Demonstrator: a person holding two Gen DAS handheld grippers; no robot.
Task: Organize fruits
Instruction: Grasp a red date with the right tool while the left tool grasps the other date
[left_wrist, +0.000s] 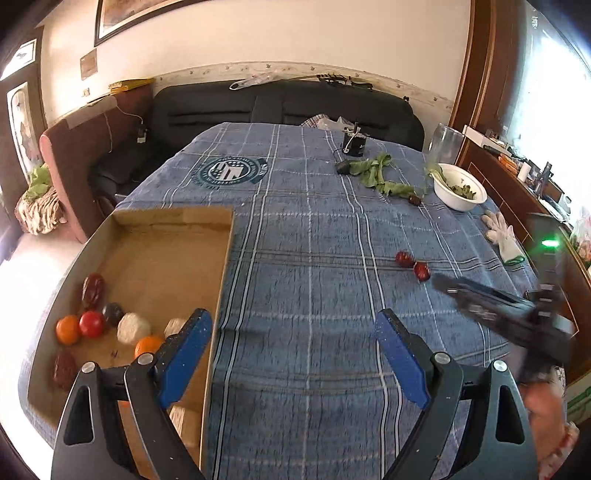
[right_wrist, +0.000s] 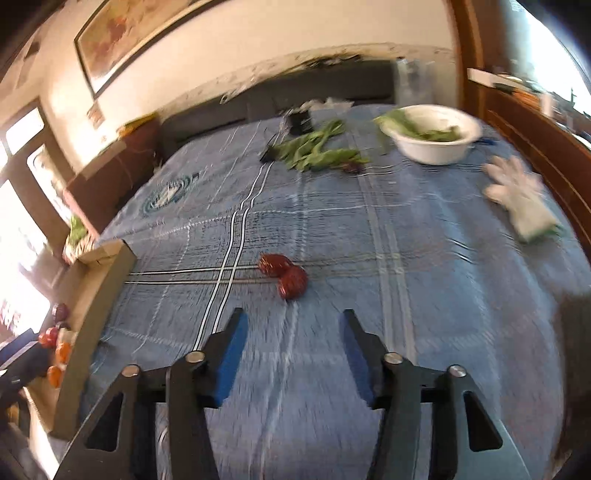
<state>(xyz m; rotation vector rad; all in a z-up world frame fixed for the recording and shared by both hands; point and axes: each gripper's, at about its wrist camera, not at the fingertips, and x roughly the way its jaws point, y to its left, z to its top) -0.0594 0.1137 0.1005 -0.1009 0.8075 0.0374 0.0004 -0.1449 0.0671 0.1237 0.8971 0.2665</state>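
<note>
A cardboard box (left_wrist: 162, 258) at the table's left holds several fruits: an orange (left_wrist: 67, 329), a red one (left_wrist: 91, 324), dark red ones and white netted ones. Two red fruits (left_wrist: 413, 265) lie together on the blue plaid cloth; they also show in the right wrist view (right_wrist: 284, 275). My left gripper (left_wrist: 295, 328) is open and empty, its left finger over the box's right wall. My right gripper (right_wrist: 293, 326) is open and empty, just short of the two red fruits. It shows blurred in the left wrist view (left_wrist: 491, 306).
A white bowl (left_wrist: 460, 201) with greens, loose green leaves (left_wrist: 376, 173), another dark red fruit (left_wrist: 414, 199), a white glove (left_wrist: 502, 232), a glass jar (left_wrist: 445, 146) and a small black device (left_wrist: 354, 143) lie on the far and right side. A black sofa (left_wrist: 280, 103) stands behind the table.
</note>
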